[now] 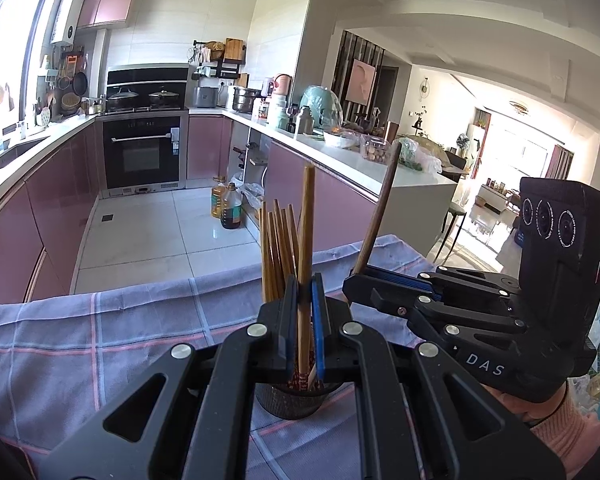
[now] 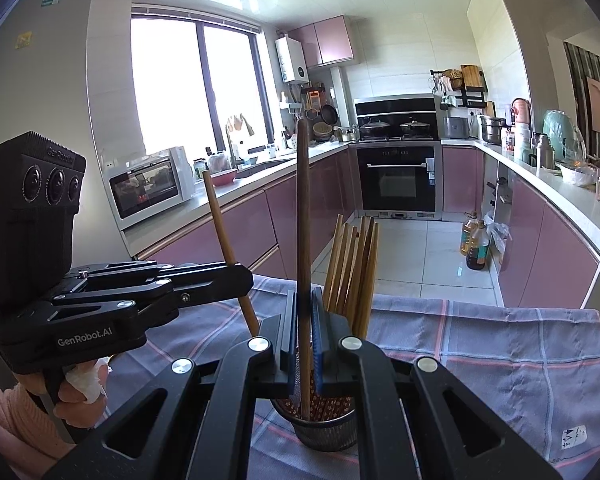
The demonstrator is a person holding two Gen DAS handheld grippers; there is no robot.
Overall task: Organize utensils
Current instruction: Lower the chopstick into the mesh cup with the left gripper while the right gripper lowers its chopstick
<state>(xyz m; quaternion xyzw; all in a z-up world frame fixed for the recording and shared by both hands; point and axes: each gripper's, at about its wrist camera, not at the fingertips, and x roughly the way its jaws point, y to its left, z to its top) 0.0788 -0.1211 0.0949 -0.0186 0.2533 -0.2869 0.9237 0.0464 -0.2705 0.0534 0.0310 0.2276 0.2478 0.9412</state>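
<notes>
Now your left gripper (image 1: 305,320) pinches a light chopstick (image 1: 306,240) and your right gripper (image 2: 303,332) pinches a dark chopstick (image 2: 303,220), both over the mesh cup (image 2: 324,432) at the bottom middle of the frame.

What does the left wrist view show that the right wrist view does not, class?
Only the left wrist view shows the living room. Only the right wrist view shows the countertop oven and window. Both show the mesh holder, bundled chopsticks, checked cloth, and each gripper, left gripper and right gripper, clamping one chopstick.
</notes>
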